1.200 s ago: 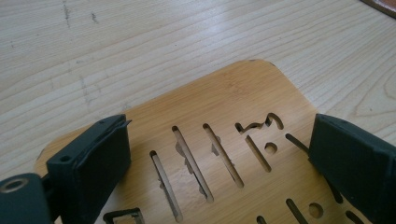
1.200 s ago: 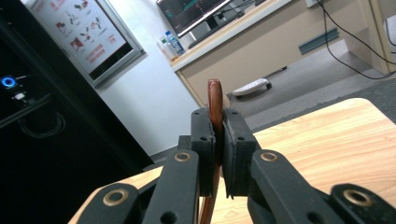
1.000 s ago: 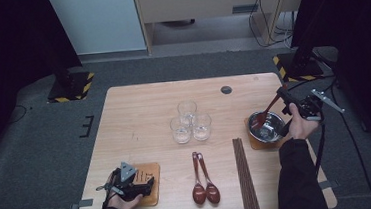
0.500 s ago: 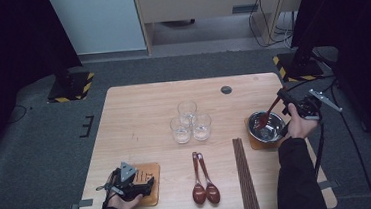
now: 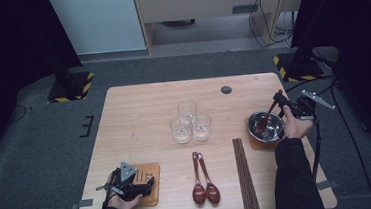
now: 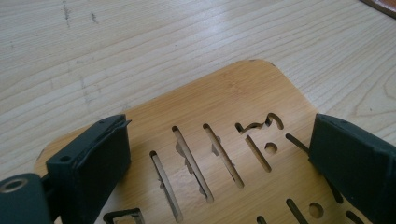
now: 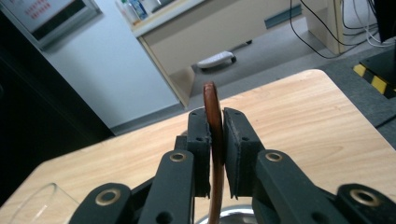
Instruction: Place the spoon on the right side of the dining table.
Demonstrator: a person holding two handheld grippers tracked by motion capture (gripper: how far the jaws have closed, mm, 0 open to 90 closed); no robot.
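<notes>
A brown wooden spoon (image 5: 262, 122) leans in the steel bowl (image 5: 271, 130) at the table's right, its head down inside and its handle slanting up. My right gripper (image 5: 277, 97) has that handle (image 7: 211, 99) between its pads. The jaws have just been opening: the handle lies against one pad and a thin gap shows at the other. My left gripper (image 5: 147, 185) rests at the front left, open, its jaws (image 6: 219, 140) standing wide over a slotted bamboo coaster (image 6: 224, 105), which also shows in the high view (image 5: 148, 173).
Three clear glasses (image 5: 190, 122) cluster mid-table. Two more brown spoons (image 5: 203, 188) and dark chopsticks (image 5: 245, 175) lie near the front edge. The bowl sits on another coaster (image 5: 258, 144). A cable hole (image 5: 226, 89) marks the far side.
The right gripper and the spoon handle have shifted a little lower and to the left over the bowl. The left gripper has stayed where it was.
</notes>
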